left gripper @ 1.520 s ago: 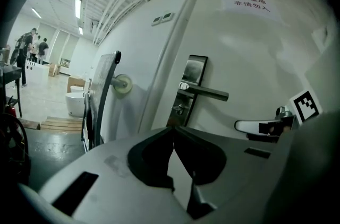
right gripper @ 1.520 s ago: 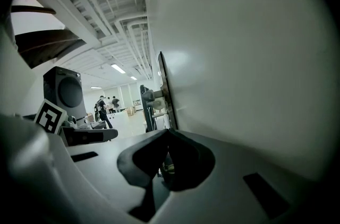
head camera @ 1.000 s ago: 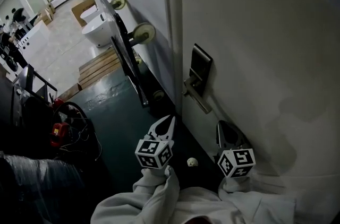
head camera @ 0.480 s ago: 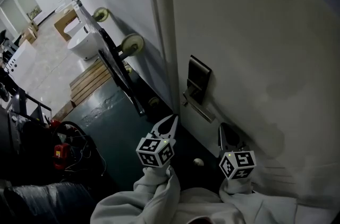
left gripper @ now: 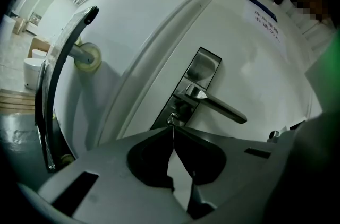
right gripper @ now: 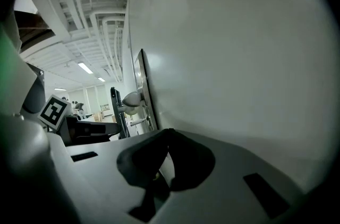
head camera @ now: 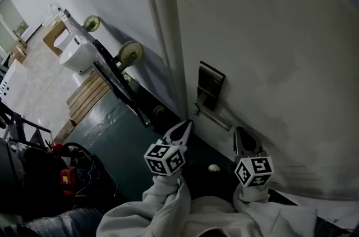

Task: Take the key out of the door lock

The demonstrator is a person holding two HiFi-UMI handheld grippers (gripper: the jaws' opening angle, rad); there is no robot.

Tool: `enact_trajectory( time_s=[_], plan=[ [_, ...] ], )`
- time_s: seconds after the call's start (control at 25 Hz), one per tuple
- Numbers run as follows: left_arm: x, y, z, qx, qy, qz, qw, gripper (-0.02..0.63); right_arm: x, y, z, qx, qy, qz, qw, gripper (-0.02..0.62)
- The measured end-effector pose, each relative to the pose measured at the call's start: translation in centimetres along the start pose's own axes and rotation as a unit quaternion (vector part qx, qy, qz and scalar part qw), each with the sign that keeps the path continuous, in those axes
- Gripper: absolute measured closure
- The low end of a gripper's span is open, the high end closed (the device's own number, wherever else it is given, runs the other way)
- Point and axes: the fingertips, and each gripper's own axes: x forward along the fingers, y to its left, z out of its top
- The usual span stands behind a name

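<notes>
At lower centre of the head view, the left gripper (head camera: 184, 126) points at the lock plate (head camera: 210, 83) on the white door (head camera: 269, 33). Its fingers are pressed together, with the tips right at the key (left gripper: 171, 120), which sits in the lock under the lever handle (left gripper: 219, 108). I cannot tell whether they touch it. To the lower right, the right gripper (head camera: 242, 132) is beside the door, its fingers closed on nothing.

The left claw (head camera: 184, 124) and right claw (head camera: 242, 131) are being held just below the lever handle (head camera: 213, 114) on the white door (head camera: 269, 33).
</notes>
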Motion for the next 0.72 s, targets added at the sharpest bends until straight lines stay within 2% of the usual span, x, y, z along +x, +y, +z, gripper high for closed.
enact_trajectory(
  time_s=[0.2, 0.32, 0.44, 0.52, 0.6, 0.72],
  plan=[
    [0.3, 0.7, -0.1, -0.047, 0.011, -0.030, 0.9984, 0.588, 0.1, 0.1, -0.6, 0.008, 0.000, -0.024, 1.000, 0.543],
    [0.7, 0.4, -0.5, -0.102, 0.025, -0.062, 0.9925, 0.588, 0.0, 0.2, -0.9, 0.012, -0.002, -0.037, 0.999, 0.543],
    [0.8, 0.2, -0.5, -0.183, 0.024, -0.095, 0.9783, 0.588, 0.0, 0.3, -1.2, 0.016, 0.000, -0.045, 0.999, 0.543],
    [0.9, 0.1, -0.2, -0.221, 0.021, -0.115, 0.9684, 0.579, 0.1, 0.5, -1.4, 0.017, 0.001, -0.048, 0.999, 0.543],
    [1.1, -0.1, 0.0, -0.245, 0.021, -0.133, 0.9603, 0.464, 0.2, 0.8, -1.6, 0.017, 0.003, -0.049, 0.999, 0.543],
    [1.7, 0.2, 0.4, -0.285, 0.015, -0.141, 0.9480, 0.448, 0.3, 1.0, -1.7, 0.015, 0.005, -0.050, 0.999, 0.543]
  ],
)
